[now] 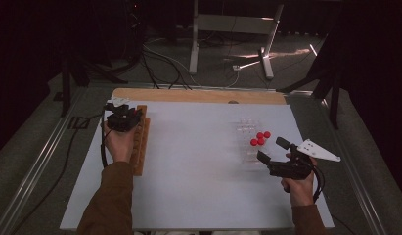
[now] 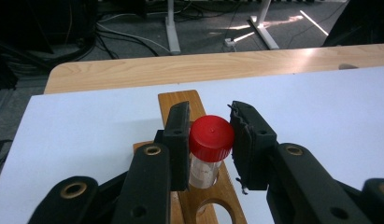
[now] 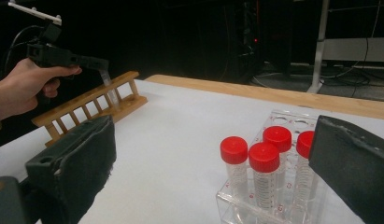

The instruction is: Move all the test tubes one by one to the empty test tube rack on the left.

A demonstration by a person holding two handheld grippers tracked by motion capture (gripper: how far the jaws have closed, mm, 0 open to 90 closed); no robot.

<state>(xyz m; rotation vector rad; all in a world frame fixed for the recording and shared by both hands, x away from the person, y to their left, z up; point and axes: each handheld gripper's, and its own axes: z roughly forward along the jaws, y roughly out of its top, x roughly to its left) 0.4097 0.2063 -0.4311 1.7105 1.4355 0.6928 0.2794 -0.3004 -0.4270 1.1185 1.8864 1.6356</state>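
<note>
Over the wooden rack [image 2: 195, 196], the left hand-held gripper [image 2: 210, 140] stood clamped on the red-capped tube [image 2: 209, 148]; it needed vertical alignment with the hole before lowering.

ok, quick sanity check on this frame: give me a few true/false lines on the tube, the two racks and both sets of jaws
1. The left gripper is shut on a red-capped tube. True.
2. That tube lies flat on the white table. False: it stands upright, its lower end in a hole of the wooden rack.
3. The clear plastic rack holds four red-capped tubes. True.
4. The right gripper grips one of those tubes. False: its jaws stand wide open, with the tubes beyond them untouched.
5. The wooden rack is on the person's right side of the table. False: the high view shows it at the left, under the left hand.
</note>
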